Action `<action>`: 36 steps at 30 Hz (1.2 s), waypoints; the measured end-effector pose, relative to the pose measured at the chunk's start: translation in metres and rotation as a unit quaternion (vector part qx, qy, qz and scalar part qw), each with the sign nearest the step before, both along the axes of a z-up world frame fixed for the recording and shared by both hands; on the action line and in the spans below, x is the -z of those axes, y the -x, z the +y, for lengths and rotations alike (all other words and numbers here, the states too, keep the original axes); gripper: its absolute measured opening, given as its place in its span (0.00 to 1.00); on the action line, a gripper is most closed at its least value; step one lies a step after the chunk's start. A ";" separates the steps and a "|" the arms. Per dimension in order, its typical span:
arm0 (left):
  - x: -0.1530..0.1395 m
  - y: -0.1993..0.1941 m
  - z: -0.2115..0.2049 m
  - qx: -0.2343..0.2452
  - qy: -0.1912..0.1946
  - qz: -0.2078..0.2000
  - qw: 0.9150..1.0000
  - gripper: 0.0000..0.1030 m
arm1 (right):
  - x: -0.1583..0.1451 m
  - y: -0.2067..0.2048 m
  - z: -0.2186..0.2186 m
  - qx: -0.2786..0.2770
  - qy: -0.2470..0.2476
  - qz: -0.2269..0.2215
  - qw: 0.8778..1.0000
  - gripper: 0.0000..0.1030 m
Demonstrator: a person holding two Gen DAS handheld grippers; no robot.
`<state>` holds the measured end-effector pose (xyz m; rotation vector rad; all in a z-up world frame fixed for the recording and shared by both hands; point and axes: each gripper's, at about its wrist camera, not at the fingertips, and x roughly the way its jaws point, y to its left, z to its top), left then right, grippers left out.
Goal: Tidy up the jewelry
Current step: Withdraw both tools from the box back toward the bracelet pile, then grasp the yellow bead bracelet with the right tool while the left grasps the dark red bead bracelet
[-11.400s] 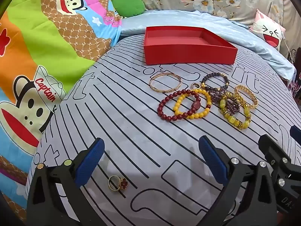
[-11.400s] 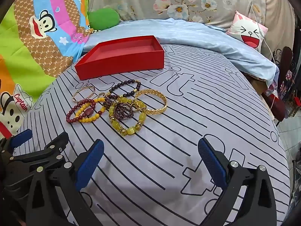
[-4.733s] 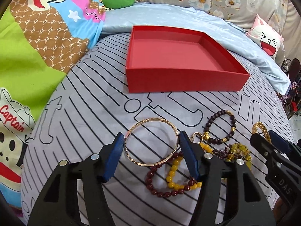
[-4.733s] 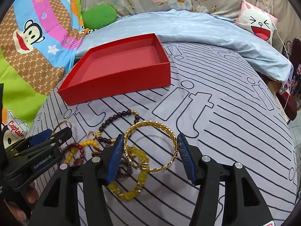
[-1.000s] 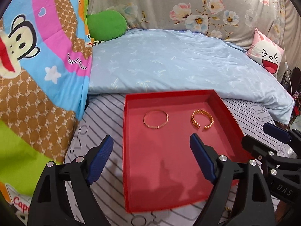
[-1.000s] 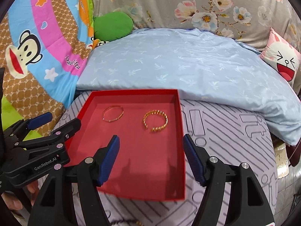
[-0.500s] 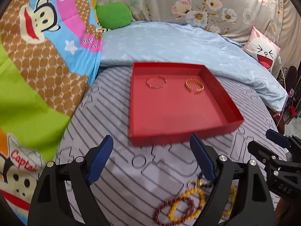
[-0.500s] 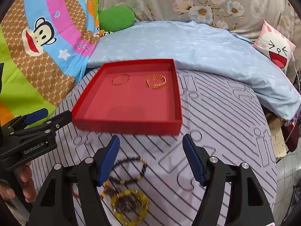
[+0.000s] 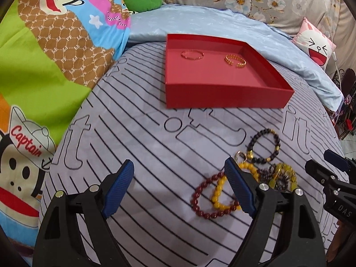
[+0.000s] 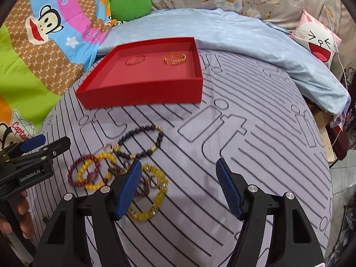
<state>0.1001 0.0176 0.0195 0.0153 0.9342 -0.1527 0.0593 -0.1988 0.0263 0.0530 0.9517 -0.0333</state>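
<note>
A red tray (image 9: 224,95) (image 10: 142,93) sits far on the striped bed cover. It holds a thin gold bangle (image 9: 192,55) (image 10: 136,60) and a gold chain cuff (image 9: 235,60) (image 10: 175,59). Loose bracelets lie nearer: a dark bead one (image 9: 264,146) (image 10: 140,141), a red bead one (image 9: 202,197) (image 10: 75,173), a yellow bead one (image 9: 219,194) (image 10: 93,173) and a yellow-green one (image 10: 153,197). My left gripper (image 9: 180,185) is open and empty, left of the pile. My right gripper (image 10: 179,185) is open and empty, right of the pile.
A light blue quilt (image 9: 200,22) lies behind the tray. A cartoon monkey blanket (image 9: 44,51) covers the left side. A pink face cushion (image 10: 318,37) sits at the back right. The bed's right edge (image 10: 329,133) drops to the floor.
Both grippers have pulled back from over the tray toward the loose bracelets. The bangle and cuff stay in the tray. Both grippers remain open and empty.
</note>
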 end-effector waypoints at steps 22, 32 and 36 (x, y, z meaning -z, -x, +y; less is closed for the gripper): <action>0.025 0.014 0.004 -0.001 -0.013 0.017 1.000 0.76 | 0.035 0.011 0.012 -0.008 0.012 0.032 0.999 0.48; 0.033 0.012 0.004 -0.006 -0.014 0.027 1.000 0.76 | 0.035 0.013 0.003 -0.001 0.016 0.023 1.000 0.33; 0.033 0.013 0.002 -0.003 -0.013 0.026 1.000 0.75 | 0.035 0.013 0.000 -0.001 0.016 0.023 1.000 0.23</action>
